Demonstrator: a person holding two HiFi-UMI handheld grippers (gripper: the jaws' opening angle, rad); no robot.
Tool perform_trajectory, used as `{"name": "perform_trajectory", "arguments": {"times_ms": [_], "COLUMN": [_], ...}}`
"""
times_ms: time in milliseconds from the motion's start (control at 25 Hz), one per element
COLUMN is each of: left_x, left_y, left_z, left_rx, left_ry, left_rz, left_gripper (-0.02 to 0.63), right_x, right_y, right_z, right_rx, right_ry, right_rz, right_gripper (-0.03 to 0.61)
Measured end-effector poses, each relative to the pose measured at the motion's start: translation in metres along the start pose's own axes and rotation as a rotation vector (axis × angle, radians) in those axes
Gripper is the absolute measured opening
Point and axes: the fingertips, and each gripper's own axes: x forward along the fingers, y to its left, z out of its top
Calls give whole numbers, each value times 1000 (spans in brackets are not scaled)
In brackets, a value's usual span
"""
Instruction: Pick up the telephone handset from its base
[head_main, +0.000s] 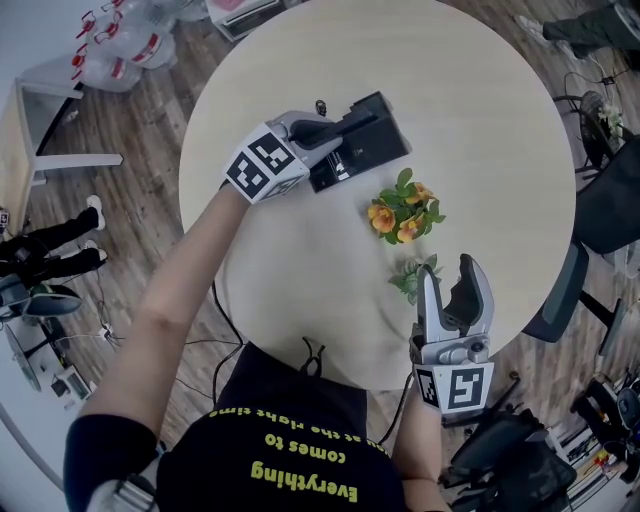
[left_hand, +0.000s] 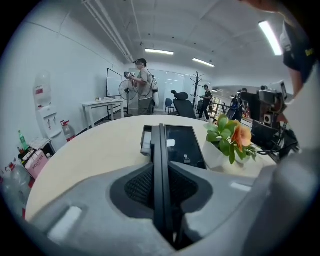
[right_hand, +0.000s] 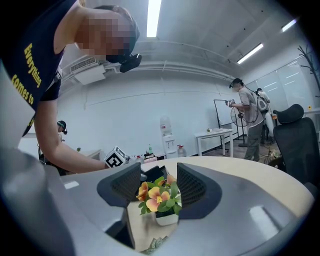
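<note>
A black telephone base (head_main: 370, 155) sits on the round beige table (head_main: 470, 80), left of centre. Its slim black handset (head_main: 362, 112) lies along the base's far side. My left gripper (head_main: 335, 132) reaches in from the left and is shut on the handset. In the left gripper view the handset (left_hand: 159, 150) runs as a thin dark bar straight between the pads, which press on both its sides, with the base (left_hand: 184, 145) just to its right. My right gripper (head_main: 457, 285) rests near the table's front right edge, open and holding nothing.
A small pot of orange flowers (head_main: 405, 212) stands between the phone and the right gripper, seen through its jaws as the flower pot (right_hand: 159, 197). A green sprig (head_main: 413, 275) lies beside the right gripper. An office chair (head_main: 600, 215) stands at the table's right. People stand in the background.
</note>
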Motion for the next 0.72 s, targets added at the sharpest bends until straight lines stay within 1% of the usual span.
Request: {"name": "perform_trajectory", "arguments": {"times_ms": [120,240,440,480,560,600,720], "left_x": [-5,-15,-41,-46,-58,-64,-84], "left_y": [-1,-5,-15,-17,-21,-23,-27], "left_z": [3,11,29,32,39,42,51], "left_rx": [-4,-25,-36,-40,-47,-49,-53], "left_ry": [-15,-57,-138,-155,-186,-200,-236], "left_rz": [21,47,87,94,110,119,146], "left_gripper": [80,80,79,78,78,78,78], "right_x": [-3,-6,-10,-12,-14,-16,-22], "right_y": [-2,-1,6,7,10,11,16], "right_z": [2,5,16,18,23,25,33], "right_rx": [-2,-13,-42,-46,-49,-51,-68], "right_ry": [0,-3,-24,-28,-38,-42,-53], "right_rz": [-6,-3,5,4,4,5,9], "right_gripper": [230,184,118,98,29,12,11]}}
